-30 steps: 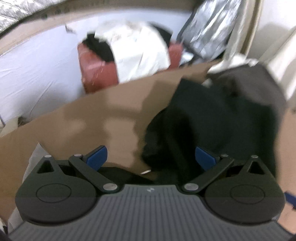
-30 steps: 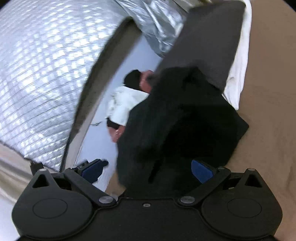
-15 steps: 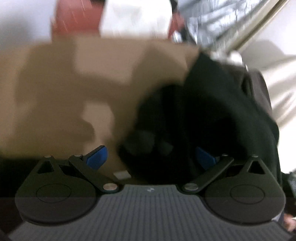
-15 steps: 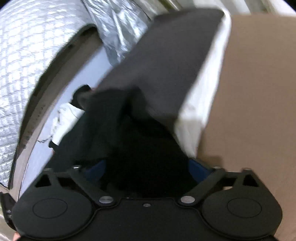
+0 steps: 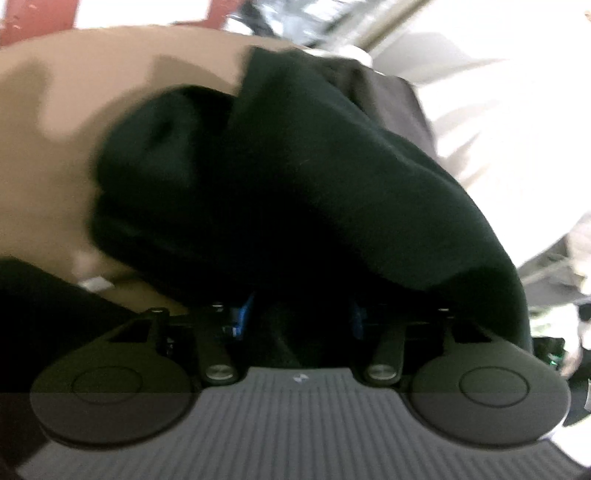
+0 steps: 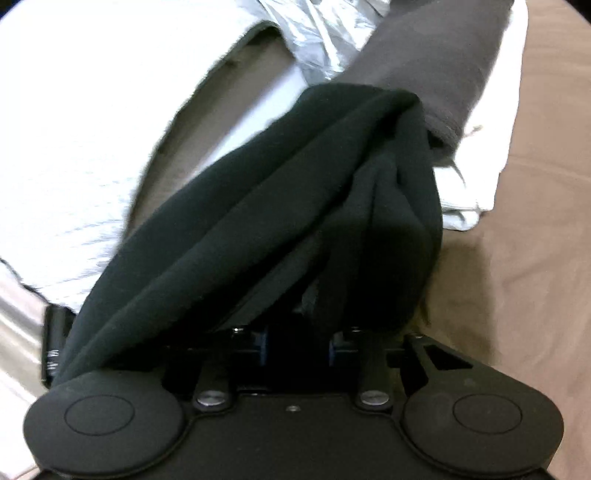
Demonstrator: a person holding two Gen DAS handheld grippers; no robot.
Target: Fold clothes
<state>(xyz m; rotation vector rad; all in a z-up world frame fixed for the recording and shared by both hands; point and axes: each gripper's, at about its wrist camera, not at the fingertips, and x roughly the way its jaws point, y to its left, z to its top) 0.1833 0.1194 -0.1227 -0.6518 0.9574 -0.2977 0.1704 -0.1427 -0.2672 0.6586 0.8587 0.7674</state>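
Observation:
A black garment (image 5: 295, 177) is bunched up over the tan surface (image 5: 55, 110) and drapes over my left gripper (image 5: 299, 317), whose blue pads have closed in on the cloth. In the right wrist view the same black garment (image 6: 277, 221) hangs in folds from my right gripper (image 6: 297, 349), which is shut on it. A folded grey garment (image 6: 436, 62) lies on a folded white one (image 6: 491, 122) just beyond the black cloth.
A tan sheet (image 6: 535, 258) covers the surface at right. Silver quilted foil (image 6: 325, 33) and a white padded cover (image 6: 74, 129) lie at left. A red box (image 5: 33, 18) shows at the far top left of the left wrist view.
Both grippers have closed from wide open onto the black garment. The garment now drapes over both grippers and has been gathered up near the folded pile.

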